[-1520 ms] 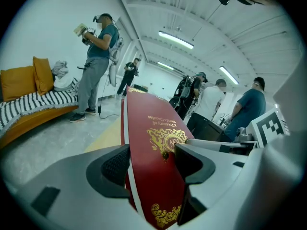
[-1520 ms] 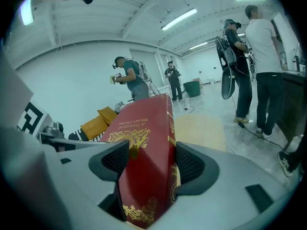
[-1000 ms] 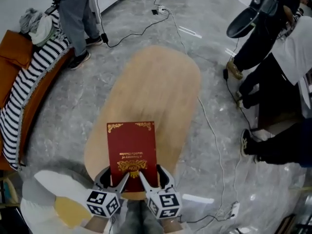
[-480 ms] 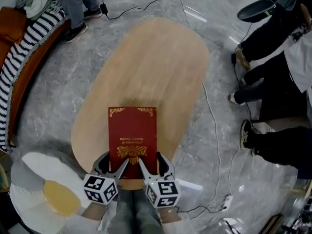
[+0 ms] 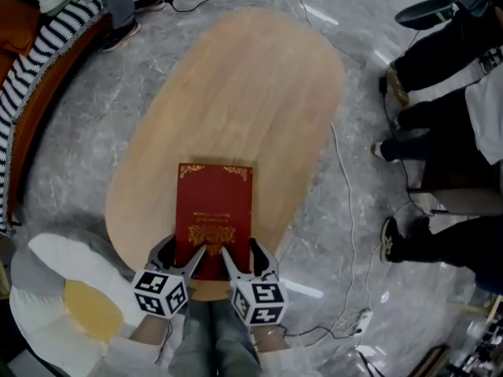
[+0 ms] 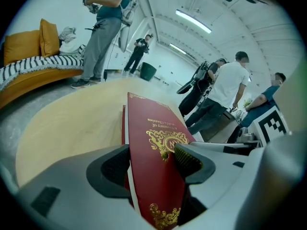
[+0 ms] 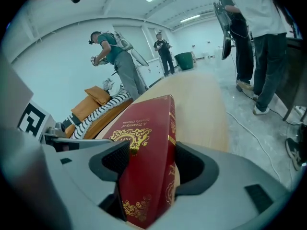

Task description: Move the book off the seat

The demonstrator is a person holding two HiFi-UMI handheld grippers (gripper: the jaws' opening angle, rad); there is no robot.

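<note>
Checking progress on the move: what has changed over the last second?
The red book, carried by both claws, seems to have moved slightly farther over the wooden table, away from the white seat; the head view shifted too. Unchanged: the left claw and right claw stay clamped on its near edge, cover up.

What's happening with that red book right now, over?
Left gripper and right gripper shut on red book, near edge. Book over wooden table. Nothing else on the tabletop.
</note>
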